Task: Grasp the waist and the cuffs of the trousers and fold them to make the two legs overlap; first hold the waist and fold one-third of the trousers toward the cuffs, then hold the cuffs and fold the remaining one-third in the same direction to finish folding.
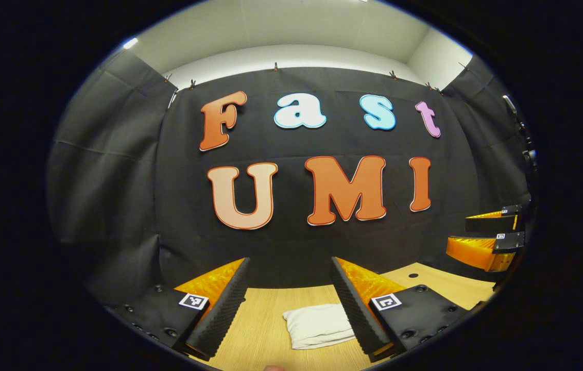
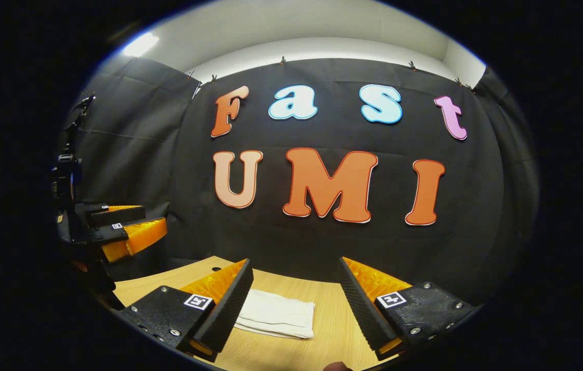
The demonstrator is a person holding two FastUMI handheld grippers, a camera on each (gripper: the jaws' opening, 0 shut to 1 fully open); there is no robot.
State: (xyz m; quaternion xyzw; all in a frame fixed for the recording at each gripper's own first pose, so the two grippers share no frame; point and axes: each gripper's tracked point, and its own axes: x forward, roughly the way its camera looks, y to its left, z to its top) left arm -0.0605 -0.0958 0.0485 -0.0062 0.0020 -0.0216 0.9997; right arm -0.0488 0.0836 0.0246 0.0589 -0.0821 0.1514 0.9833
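In the left gripper view we see our left gripper raised above the table with its fingers spread wide and nothing between them. The trousers lie below as a small white bundle, already folded flat and thick, partly hidden behind one finger. Off at the edge of this view the right gripper hangs in the air, its fingers a little apart and empty.

In the right gripper view our right gripper is likewise held wide and empty above the table. Here the trousers show more of their top face and the stacked layers at the near edge; the left view gives the rounded folded side instead. The left gripper appears at the far edge, raised.

We judge the folding finished, or very nearly so. What remains, if anything, is to check that the layers sit square and to keep both grippers clear of the bundle.
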